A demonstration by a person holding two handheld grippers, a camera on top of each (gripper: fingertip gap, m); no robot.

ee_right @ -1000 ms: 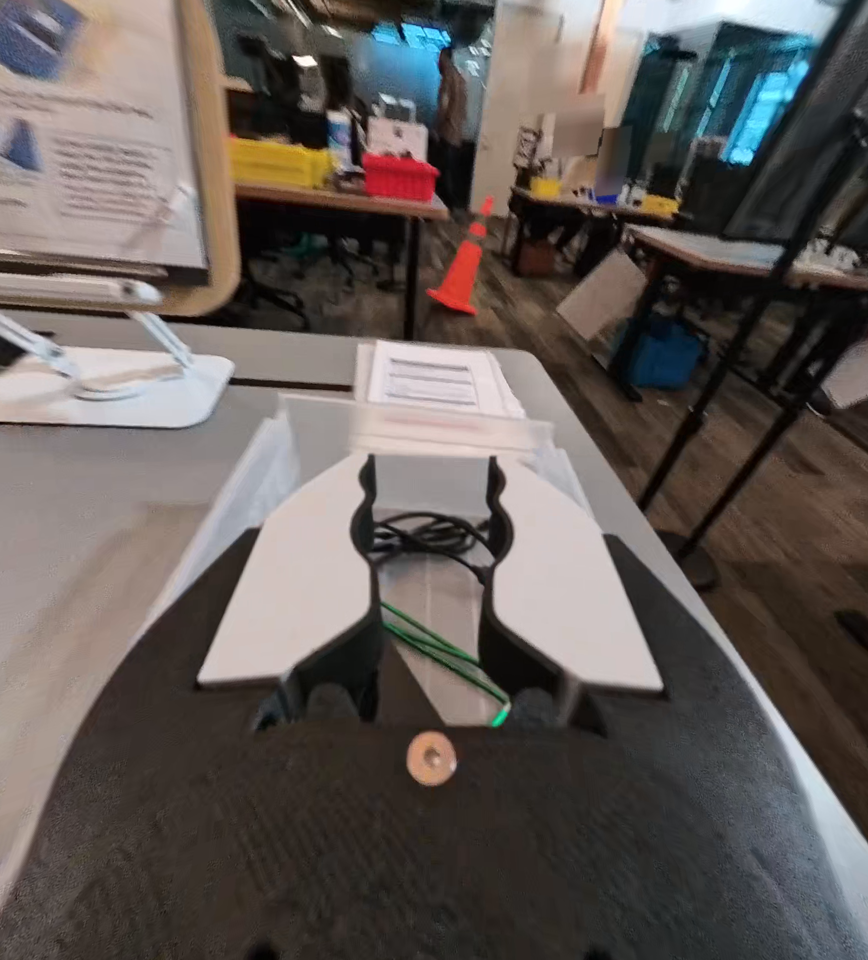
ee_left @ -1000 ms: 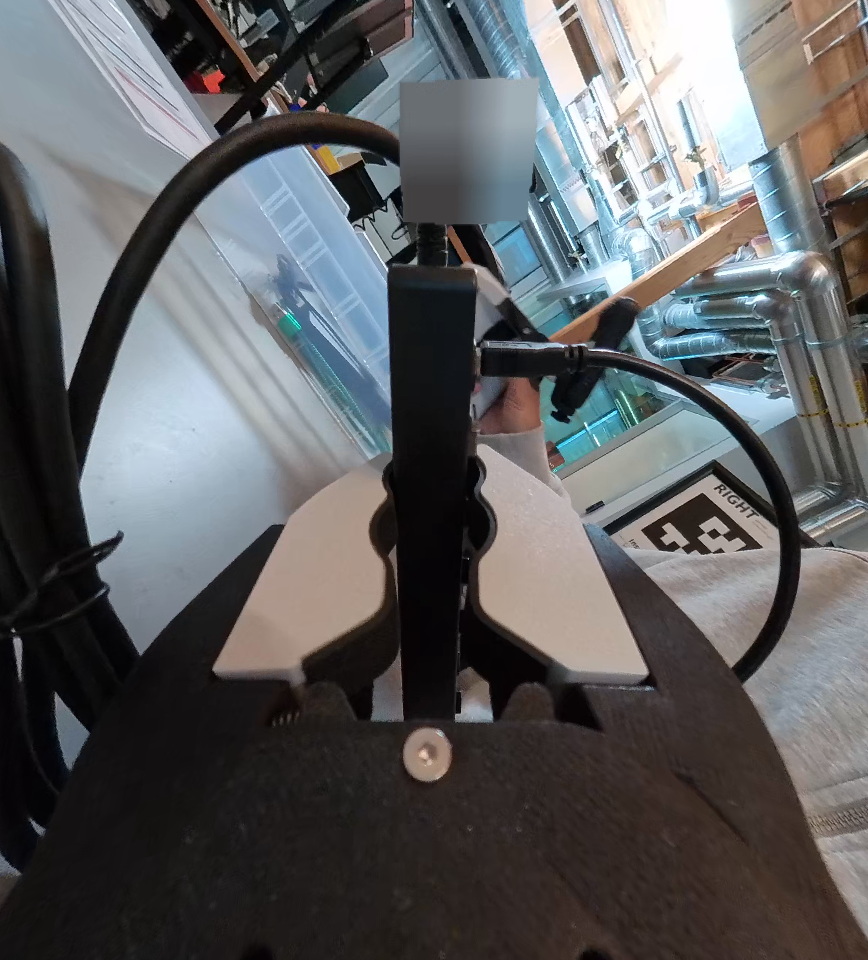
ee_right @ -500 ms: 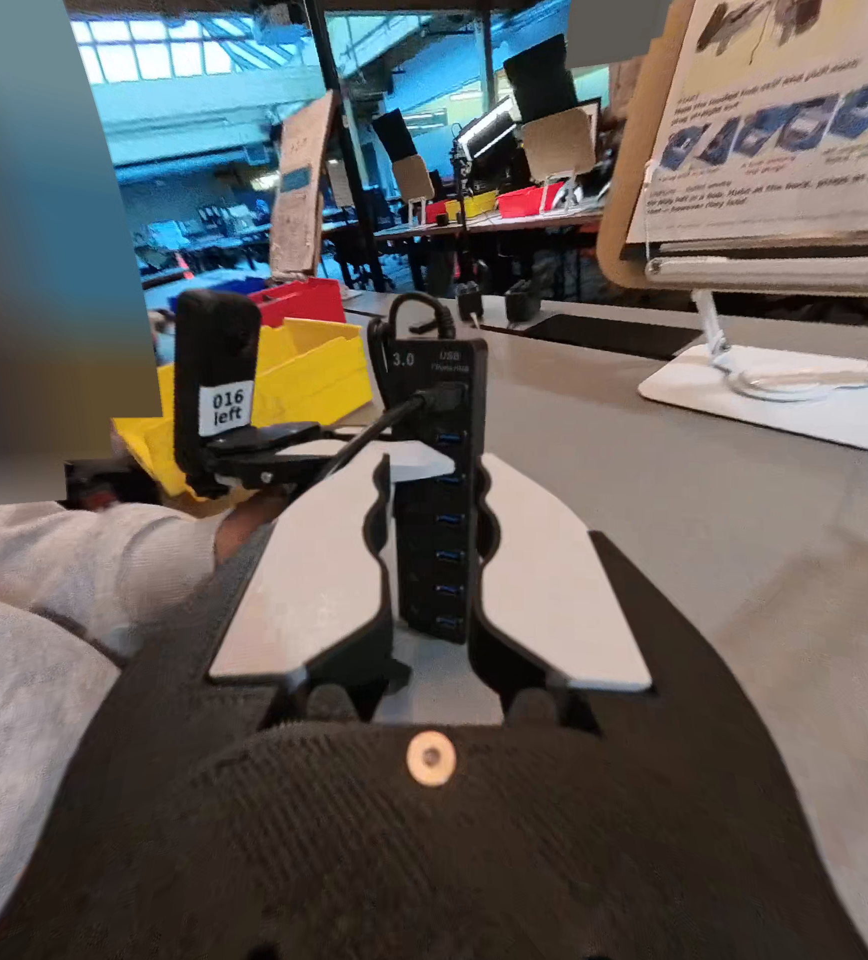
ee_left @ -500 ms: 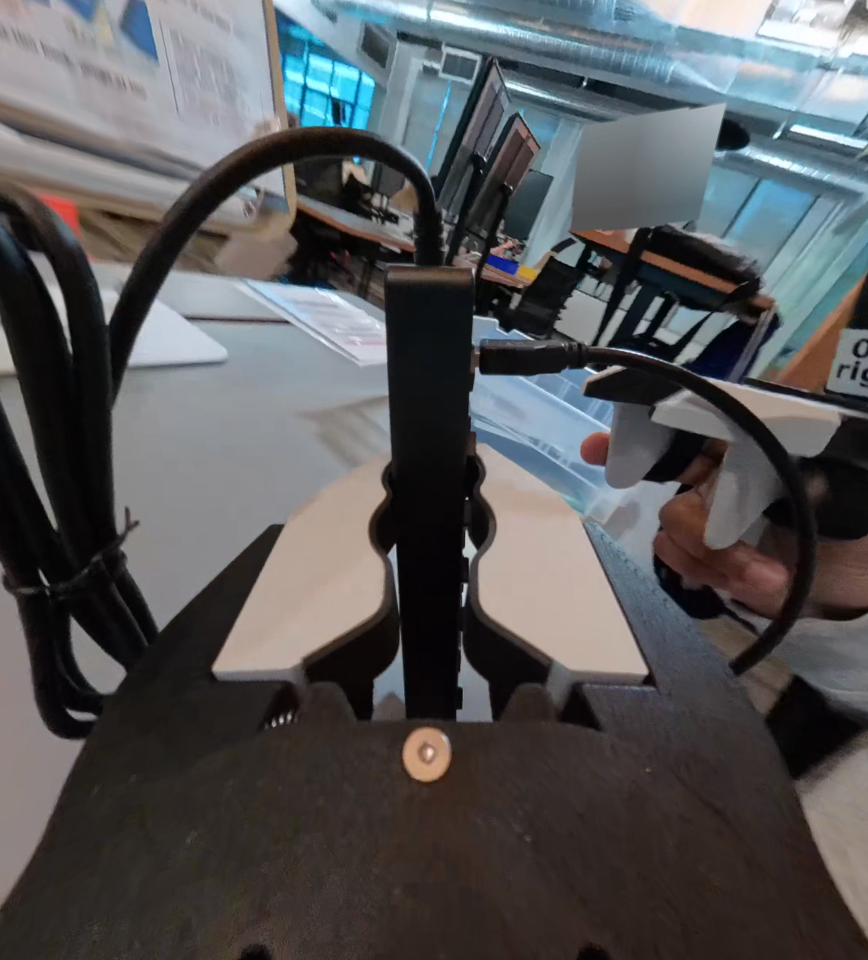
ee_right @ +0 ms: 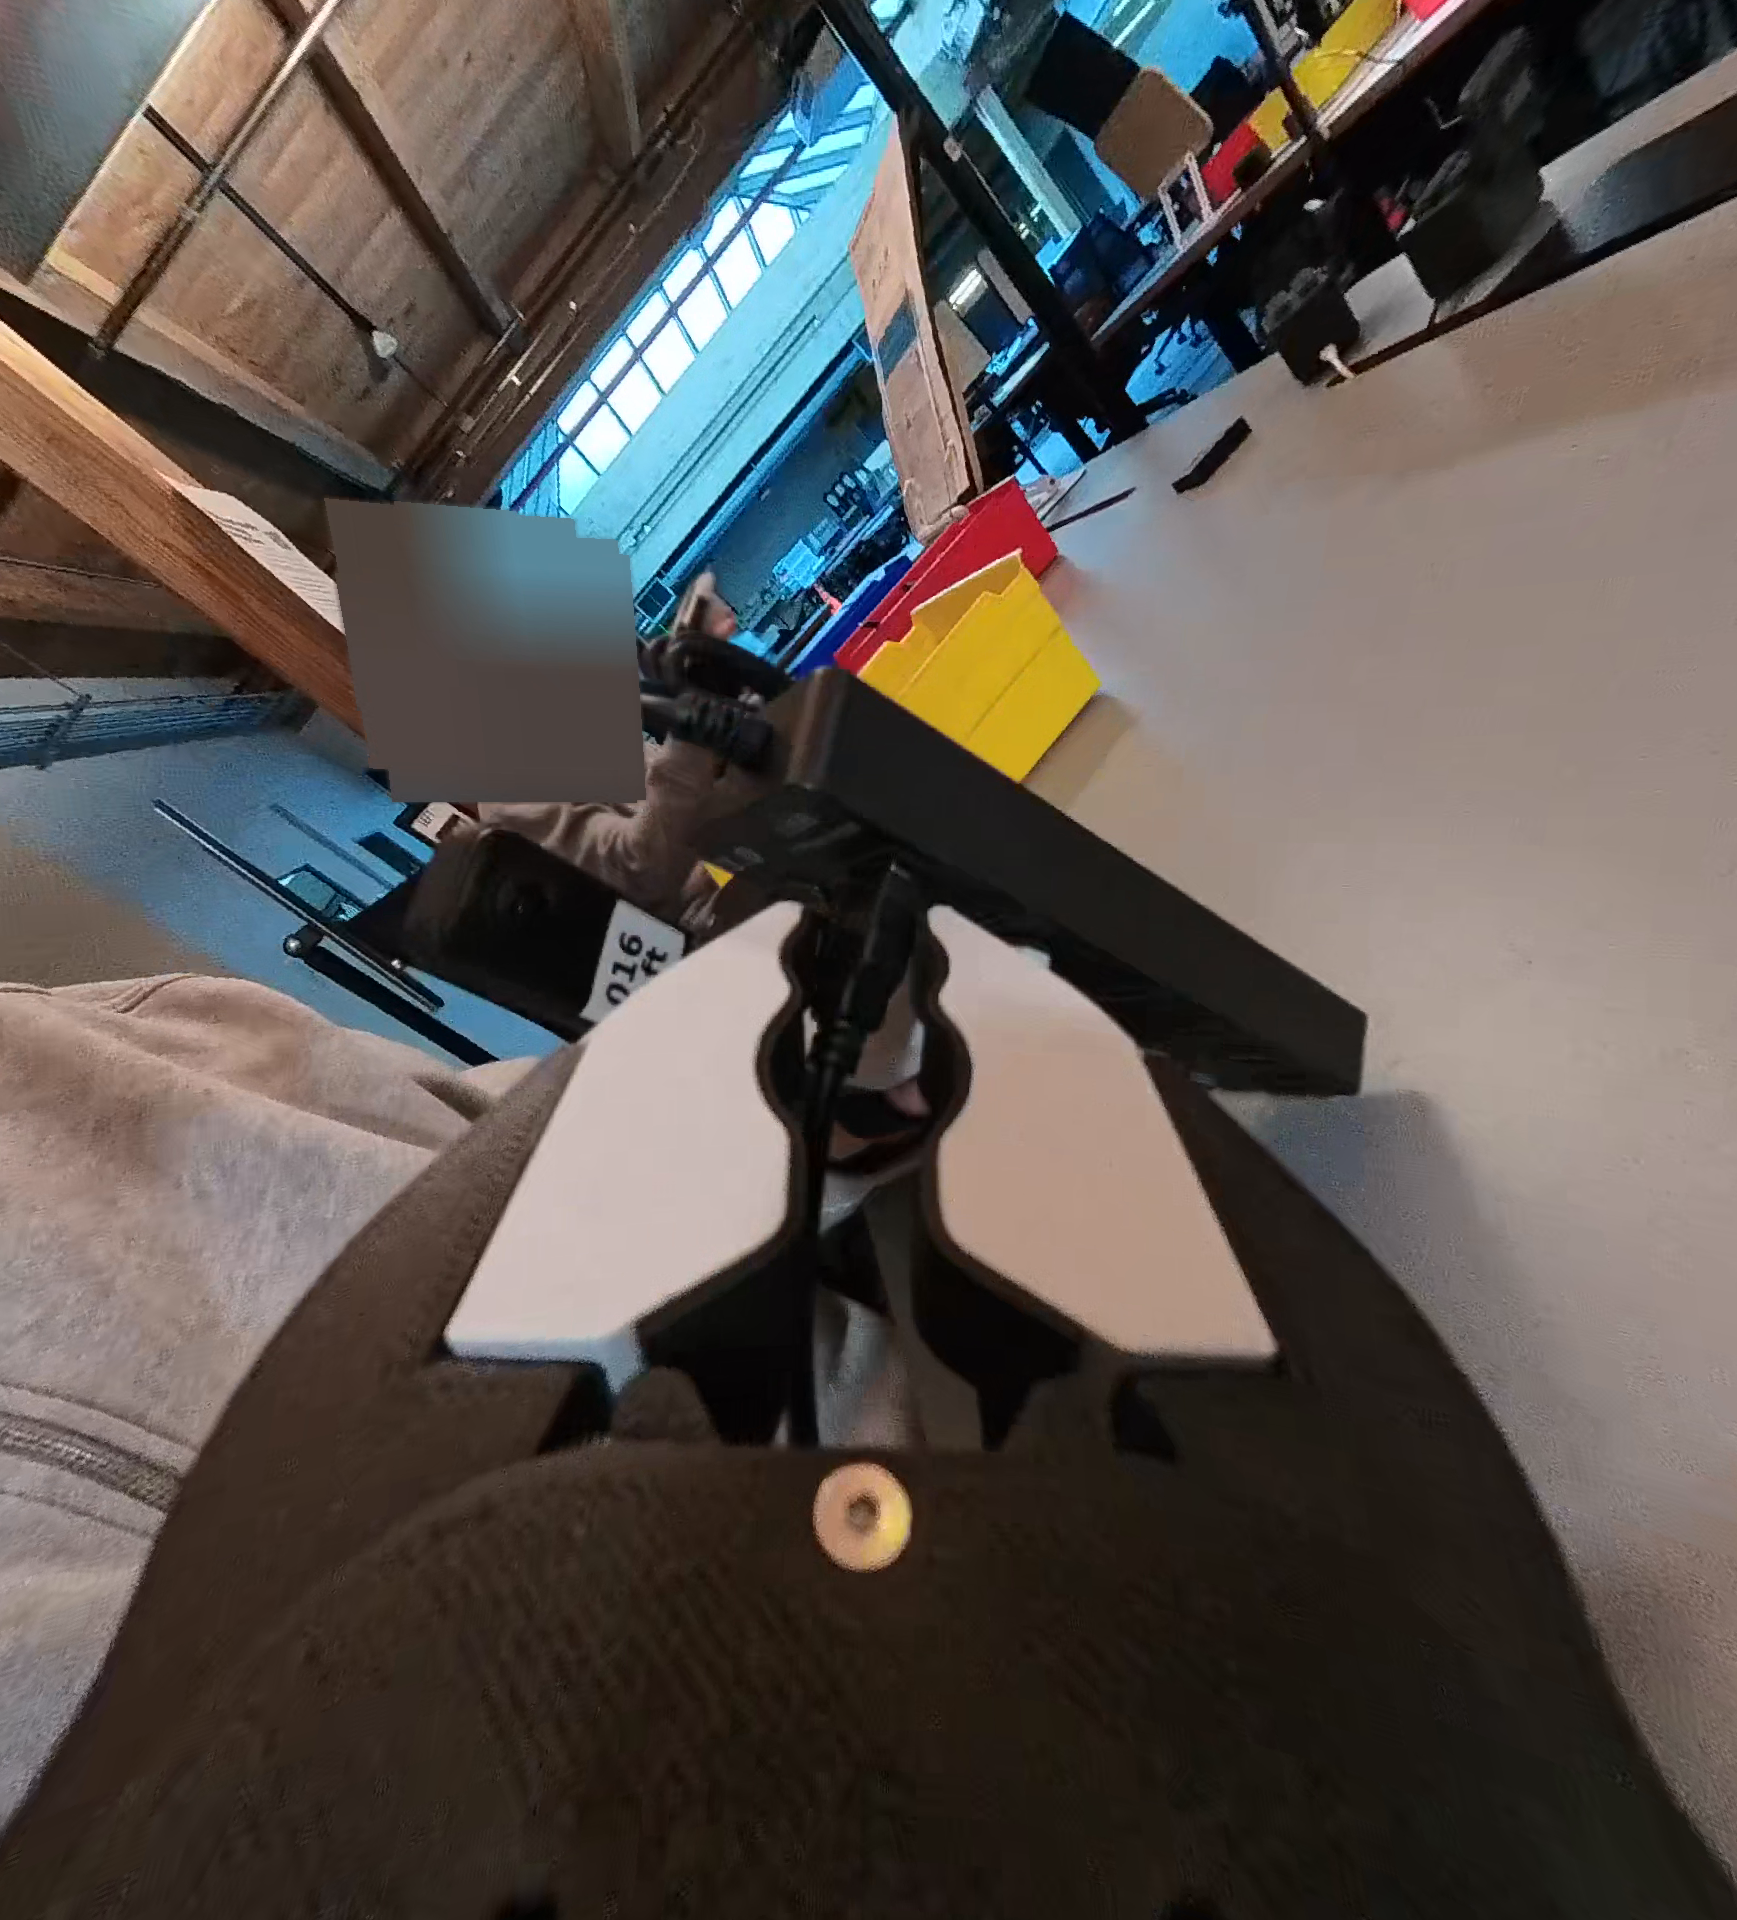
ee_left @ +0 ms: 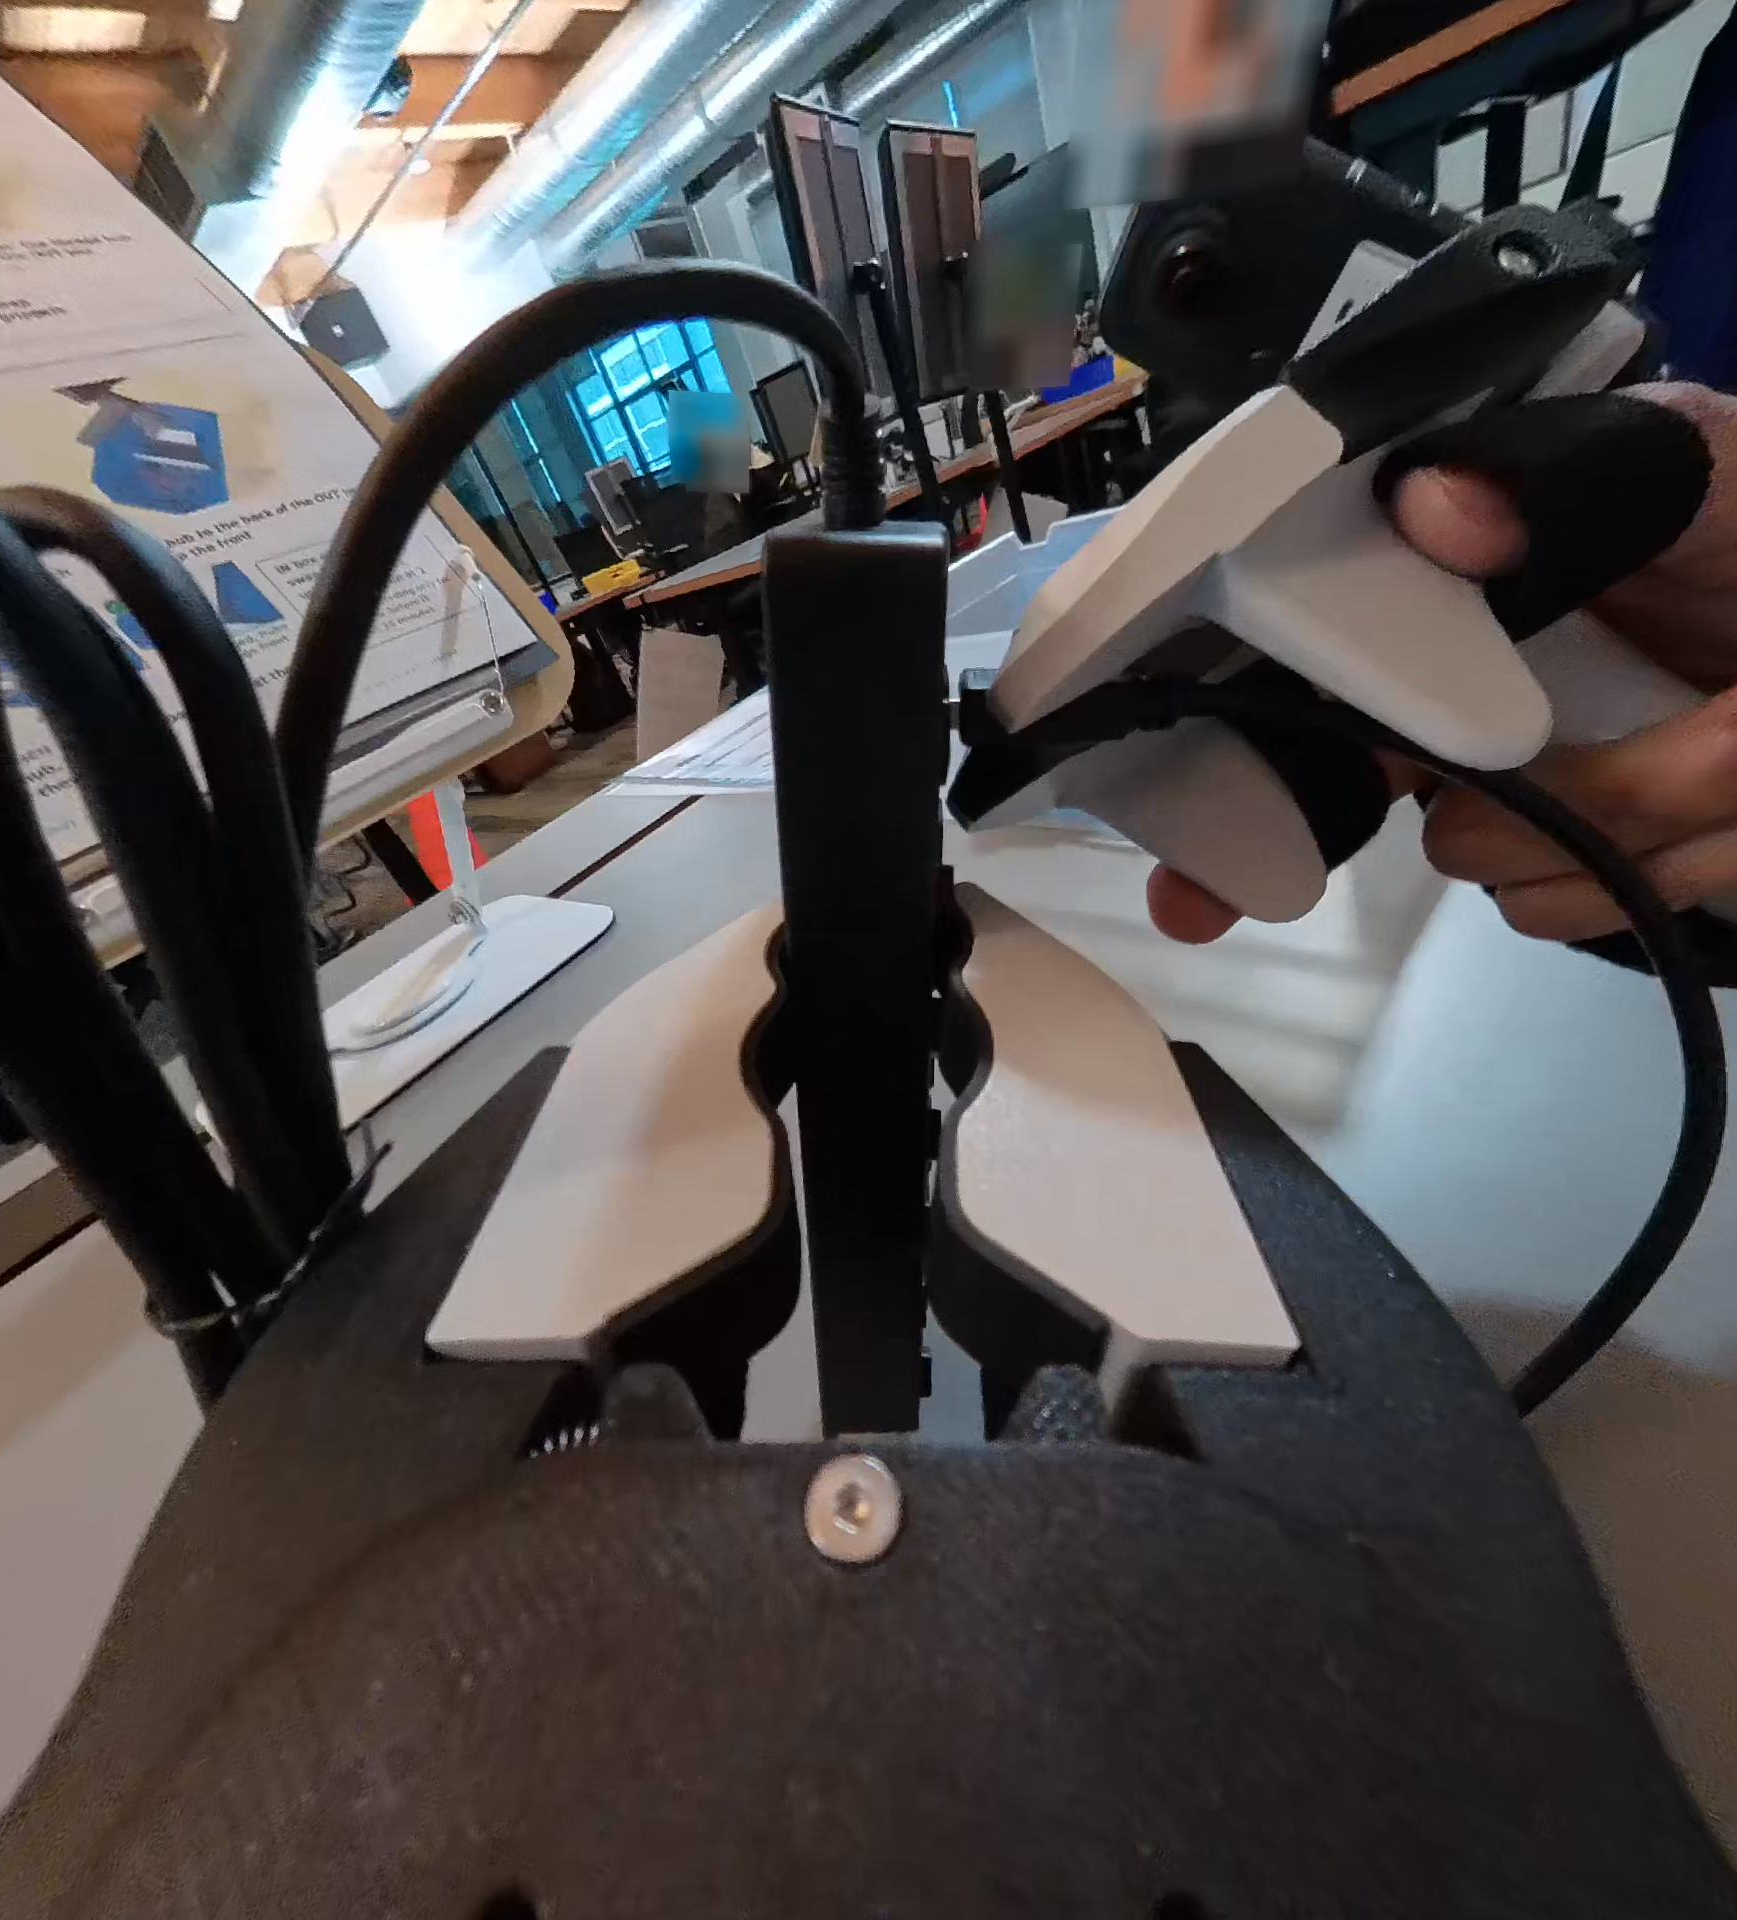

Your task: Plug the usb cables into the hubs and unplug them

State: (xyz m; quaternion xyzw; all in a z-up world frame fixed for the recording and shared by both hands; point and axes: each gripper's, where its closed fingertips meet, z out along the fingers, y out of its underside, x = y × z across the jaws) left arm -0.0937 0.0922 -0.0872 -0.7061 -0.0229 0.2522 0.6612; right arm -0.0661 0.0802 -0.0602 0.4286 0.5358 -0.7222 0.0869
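Now, left gripper (ee_left: 859,997): your 2 fingers are clamped tight on the black USB hub (ee_left: 856,831), held on edge above the grey table (ee_left: 1570,1122).
Right gripper (ee_right: 862,961): nearly closed around the black USB cable (ee_right: 836,1039) plug at the hub's port side; firm grip seems likely, but blur hides contact.
Hub lead (ee_left: 573,343): loops from the hub's far end.

The left gripper (ee_left: 864,997) has a rough, grainy black plastic body, and its fingers (ee_left: 635,1164) carry smooth matt white plates. A bright metal screw (ee_left: 851,1507) sits in the body. The hub (ee_left: 859,831) is smooth black plastic (slightly glossy), and its cable (ee_left: 552,343) looks like matt rubber. The sleeve (ee_right: 168,1195) is soft grey cloth; the table (ee_right: 1518,727) is matt grey.
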